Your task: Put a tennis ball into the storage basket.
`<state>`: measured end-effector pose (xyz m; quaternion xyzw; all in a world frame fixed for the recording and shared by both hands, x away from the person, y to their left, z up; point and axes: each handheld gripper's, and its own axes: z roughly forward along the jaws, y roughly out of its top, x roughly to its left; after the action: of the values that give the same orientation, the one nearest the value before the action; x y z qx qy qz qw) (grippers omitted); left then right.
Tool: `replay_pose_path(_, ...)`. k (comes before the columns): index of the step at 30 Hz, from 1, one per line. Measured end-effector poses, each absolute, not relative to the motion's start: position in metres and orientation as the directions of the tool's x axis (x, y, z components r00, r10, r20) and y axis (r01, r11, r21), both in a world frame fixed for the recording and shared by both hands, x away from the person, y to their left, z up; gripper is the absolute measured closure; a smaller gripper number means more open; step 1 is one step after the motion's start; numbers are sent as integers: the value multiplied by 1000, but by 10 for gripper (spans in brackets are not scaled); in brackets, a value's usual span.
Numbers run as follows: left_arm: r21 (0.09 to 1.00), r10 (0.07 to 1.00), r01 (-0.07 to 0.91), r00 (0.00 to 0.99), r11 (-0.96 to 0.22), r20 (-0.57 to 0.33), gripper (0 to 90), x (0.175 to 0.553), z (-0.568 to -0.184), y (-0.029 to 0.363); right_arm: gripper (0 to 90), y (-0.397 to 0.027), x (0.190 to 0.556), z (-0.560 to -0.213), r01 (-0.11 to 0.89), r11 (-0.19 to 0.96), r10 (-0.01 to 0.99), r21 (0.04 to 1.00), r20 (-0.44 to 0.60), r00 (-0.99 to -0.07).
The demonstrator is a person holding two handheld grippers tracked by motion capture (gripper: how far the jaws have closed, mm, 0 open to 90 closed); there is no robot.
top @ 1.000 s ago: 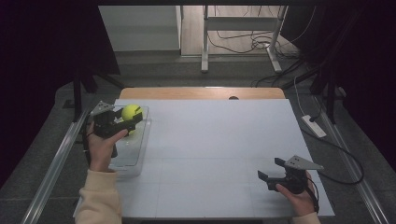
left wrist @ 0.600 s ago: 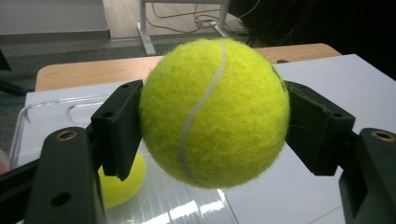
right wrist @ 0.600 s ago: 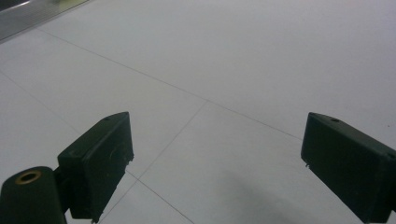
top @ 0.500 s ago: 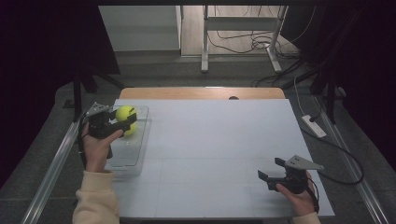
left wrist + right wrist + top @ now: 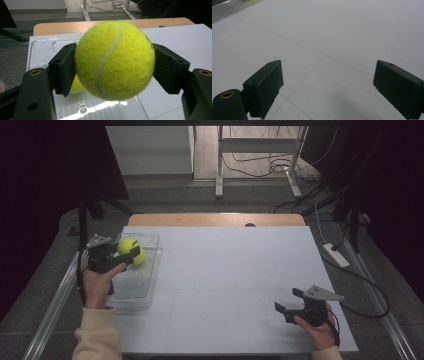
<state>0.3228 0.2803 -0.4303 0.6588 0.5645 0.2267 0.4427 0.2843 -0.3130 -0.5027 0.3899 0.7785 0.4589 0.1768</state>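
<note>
My left gripper [image 5: 127,249] is shut on a yellow tennis ball [image 5: 126,244] and holds it above the far end of a clear plastic tray [image 5: 131,290] at the table's left side. In the left gripper view the ball [image 5: 115,60] sits squeezed between both black pads [image 5: 63,70]. A second tennis ball [image 5: 140,256] lies in the tray just below; a part of it [image 5: 76,86] peeks out behind the left jaw. My right gripper [image 5: 287,300] rests low over the white table near the front right, jaws open and empty [image 5: 327,87].
The white table top [image 5: 225,270] has a wooden strip [image 5: 215,219] along its far edge. A metal rail [image 5: 52,305] runs beside the table's left side. A power strip [image 5: 336,255] and cables lie on the floor at the right.
My left gripper has drifted a little to the left and nearer with the ball still held. The right gripper has stayed put.
</note>
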Motion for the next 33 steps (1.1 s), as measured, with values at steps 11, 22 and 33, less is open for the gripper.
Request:
replay_pose_path(11,816,951,578,248,6,-183,269,322,-437,284,90,-312,286,-503,441,281,766,853,78,-639)
replay_pose_path(22,789,956,615,234,-7,-174,269,324,-444,287,90,-311,287,-503,443,282,765,851,79,-639)
replay_pose_path(33,753,967,658,197,-9,-160,269,328,-454,295,90,-311,287,-504,446,283,765,849,80,-639)
